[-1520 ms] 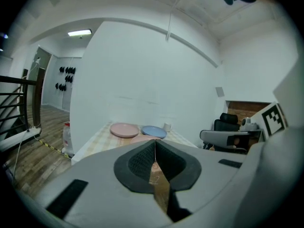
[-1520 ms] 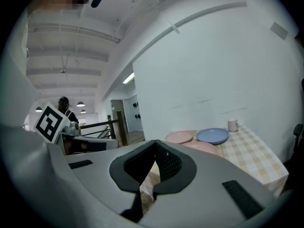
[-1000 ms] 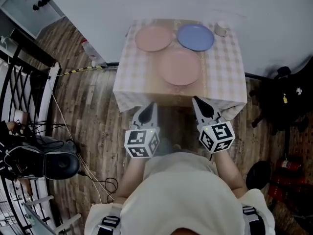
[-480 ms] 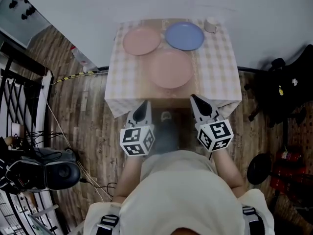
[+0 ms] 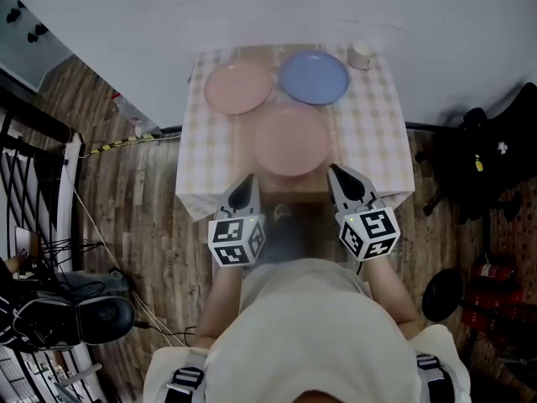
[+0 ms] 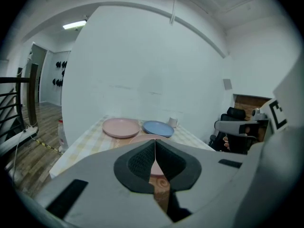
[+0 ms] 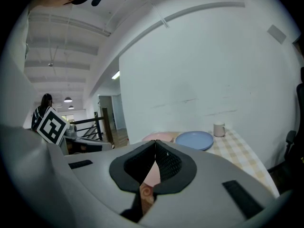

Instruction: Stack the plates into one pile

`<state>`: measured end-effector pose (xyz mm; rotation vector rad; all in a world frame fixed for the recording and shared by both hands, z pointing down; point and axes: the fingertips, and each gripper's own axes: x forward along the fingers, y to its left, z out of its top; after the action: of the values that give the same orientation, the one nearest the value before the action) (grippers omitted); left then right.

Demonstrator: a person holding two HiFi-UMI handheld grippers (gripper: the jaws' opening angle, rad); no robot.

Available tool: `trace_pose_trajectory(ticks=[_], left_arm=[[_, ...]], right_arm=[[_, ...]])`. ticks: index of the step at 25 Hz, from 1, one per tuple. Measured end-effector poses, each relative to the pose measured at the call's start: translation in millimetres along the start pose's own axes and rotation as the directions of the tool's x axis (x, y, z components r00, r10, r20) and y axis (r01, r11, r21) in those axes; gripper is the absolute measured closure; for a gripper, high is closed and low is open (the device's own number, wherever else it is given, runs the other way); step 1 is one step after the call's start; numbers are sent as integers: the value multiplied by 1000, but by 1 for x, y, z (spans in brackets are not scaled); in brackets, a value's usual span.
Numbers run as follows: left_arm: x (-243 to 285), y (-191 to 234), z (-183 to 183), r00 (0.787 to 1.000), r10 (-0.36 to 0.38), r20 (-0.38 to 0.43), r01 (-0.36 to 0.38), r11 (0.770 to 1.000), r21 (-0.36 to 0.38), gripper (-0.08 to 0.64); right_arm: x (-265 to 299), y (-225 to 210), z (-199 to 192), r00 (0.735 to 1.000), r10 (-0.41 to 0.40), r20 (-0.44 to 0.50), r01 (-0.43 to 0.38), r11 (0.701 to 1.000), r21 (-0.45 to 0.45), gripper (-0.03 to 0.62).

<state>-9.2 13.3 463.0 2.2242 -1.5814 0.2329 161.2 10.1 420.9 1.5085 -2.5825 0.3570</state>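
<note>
Three plates lie apart on the small checked table: a pink plate at the back left, a blue plate at the back right, and a second pink plate nearest me. My left gripper hangs shut and empty just off the table's near edge, left of that near plate. The right gripper is also shut and empty at the near edge, to the plate's right. The left gripper view shows the far pink plate and the blue plate beyond my shut jaws. The right gripper view shows the blue plate.
A white mug stands at the table's back right corner, next to the blue plate. The white wall runs right behind the table. Black chairs and gear crowd the right side; a black railing and cables lie on the wood floor at left.
Both grippers have moved forward to the table's near edge, which now lies right at their tips. The plates have not moved on the table.
</note>
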Motion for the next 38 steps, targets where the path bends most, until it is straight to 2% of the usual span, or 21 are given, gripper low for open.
trace_pose_trajectory(ticks=[8, 17, 29, 38], left_arm=[[42, 30, 8, 999, 4, -46, -5, 1000, -3, 557], [88, 45, 15, 995, -30, -98, 32, 999, 25, 557], [145, 65, 37, 991, -73, -110, 76, 997, 25, 557], [181, 69, 56, 987, -114, -116, 119, 992, 36, 557]], right_arm=[[49, -21, 3, 999, -19, -32, 19, 1000, 3, 592], [88, -48, 2, 995, -62, -74, 62, 998, 2, 592], [138, -81, 2, 987, -115, -111, 115, 993, -5, 591], [174, -120, 2, 973, -187, -136, 188, 982, -9, 591]])
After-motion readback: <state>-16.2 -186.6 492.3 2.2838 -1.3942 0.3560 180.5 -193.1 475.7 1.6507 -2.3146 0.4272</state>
